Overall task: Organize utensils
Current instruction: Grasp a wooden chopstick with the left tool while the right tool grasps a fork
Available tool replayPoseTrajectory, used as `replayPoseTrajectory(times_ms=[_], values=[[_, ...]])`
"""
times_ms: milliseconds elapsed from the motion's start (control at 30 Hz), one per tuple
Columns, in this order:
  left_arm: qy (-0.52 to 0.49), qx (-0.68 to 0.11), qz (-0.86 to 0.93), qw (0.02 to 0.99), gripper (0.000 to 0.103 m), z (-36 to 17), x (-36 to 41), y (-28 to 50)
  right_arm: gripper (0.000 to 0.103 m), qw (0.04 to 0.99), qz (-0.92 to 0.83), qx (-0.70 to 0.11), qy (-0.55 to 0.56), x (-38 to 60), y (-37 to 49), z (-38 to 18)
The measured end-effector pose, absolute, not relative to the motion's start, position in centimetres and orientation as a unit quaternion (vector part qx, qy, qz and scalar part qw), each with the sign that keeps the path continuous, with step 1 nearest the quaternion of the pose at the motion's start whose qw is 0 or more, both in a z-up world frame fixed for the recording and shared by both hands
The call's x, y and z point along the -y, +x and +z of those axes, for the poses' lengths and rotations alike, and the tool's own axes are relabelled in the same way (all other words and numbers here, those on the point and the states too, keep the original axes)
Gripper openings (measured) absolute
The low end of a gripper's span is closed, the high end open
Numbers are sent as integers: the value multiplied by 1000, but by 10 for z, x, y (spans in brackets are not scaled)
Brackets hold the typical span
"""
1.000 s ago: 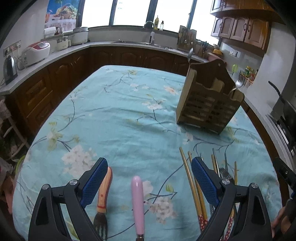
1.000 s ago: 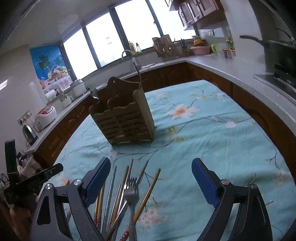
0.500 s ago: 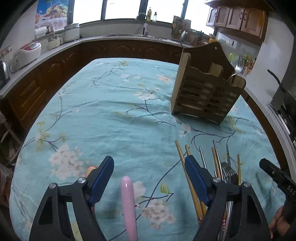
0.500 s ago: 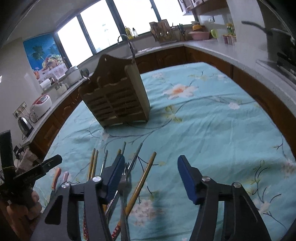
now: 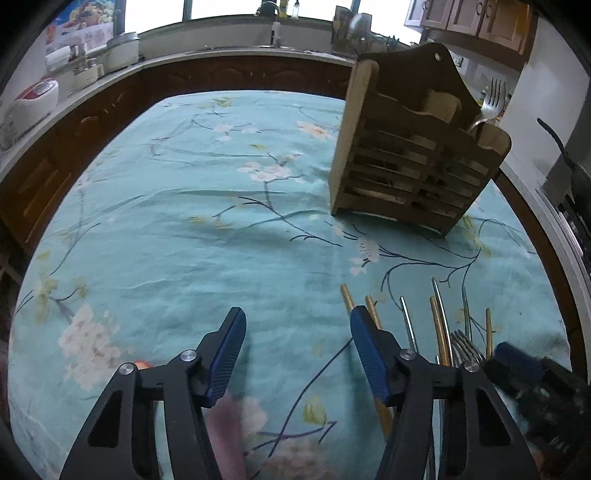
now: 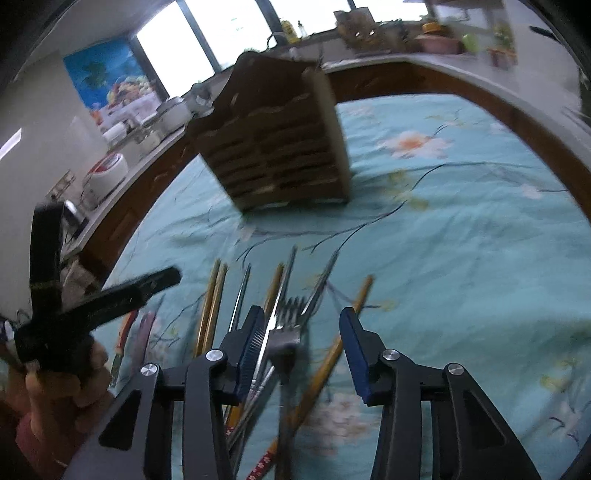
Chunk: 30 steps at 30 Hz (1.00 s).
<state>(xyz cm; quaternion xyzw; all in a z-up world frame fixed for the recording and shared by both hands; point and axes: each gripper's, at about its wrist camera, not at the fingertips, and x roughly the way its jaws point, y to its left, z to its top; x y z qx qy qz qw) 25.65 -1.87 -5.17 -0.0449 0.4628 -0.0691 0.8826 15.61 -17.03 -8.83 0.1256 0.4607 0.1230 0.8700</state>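
A wooden utensil caddy (image 5: 413, 158) stands on the teal floral tablecloth with one fork (image 5: 491, 101) upright in its right slot; it also shows in the right wrist view (image 6: 273, 147). A heap of chopsticks and metal utensils (image 5: 439, 325) lies near the front edge. My left gripper (image 5: 297, 354) is open, low over the cloth left of the heap, a pink handle (image 5: 227, 435) below it. My right gripper (image 6: 301, 347) is open, its jaws on either side of a metal fork (image 6: 286, 332) in the heap (image 6: 258, 291).
The tablecloth (image 5: 184, 221) covers the whole table. Dark wood counters ring the room, with a rice cooker (image 5: 26, 107) at left and a sink (image 5: 273, 33) at the back. An orange-handled utensil (image 6: 123, 332) lies left of the heap. A pan handle (image 5: 554, 136) juts at right.
Both grippers have moved forward and lower toward the table. The right gripper has narrowed and come down around the fork in the heap. The left gripper's opening has also narrowed.
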Motion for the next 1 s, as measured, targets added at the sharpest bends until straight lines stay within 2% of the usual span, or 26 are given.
replayPoseTrajectory(times_ms=[100, 200, 233, 300, 367, 467, 733, 833, 1000], values=[[-36, -472, -79, 877, 55, -59, 27, 268, 43, 862, 129, -476, 119, 165, 161, -98], [-25, -484, -87, 871, 43, -67, 35, 277, 29, 858, 134, -482, 120, 166, 164, -102], [-19, -485, -91, 870, 40, -70, 38, 280, 22, 857, 137, -481, 122, 167, 165, -102], [-3, -482, -88, 872, 35, -72, 44, 285, 21, 859, 134, -479, 118, 169, 166, -99], [12, -481, -91, 872, 24, -73, 49, 287, 6, 860, 134, -477, 123, 174, 168, -97], [14, -481, -107, 870, 13, -75, 51, 288, 4, 864, 120, -472, 127, 185, 170, -93], [-12, -502, -141, 853, 12, -73, 33, 292, 5, 853, 132, -483, 146, 194, 177, -95], [-5, -505, -143, 851, 12, -73, 35, 297, 9, 849, 134, -489, 148, 195, 184, -97], [13, -500, -146, 853, 10, -72, 43, 297, 8, 845, 139, -495, 148, 193, 193, -100]])
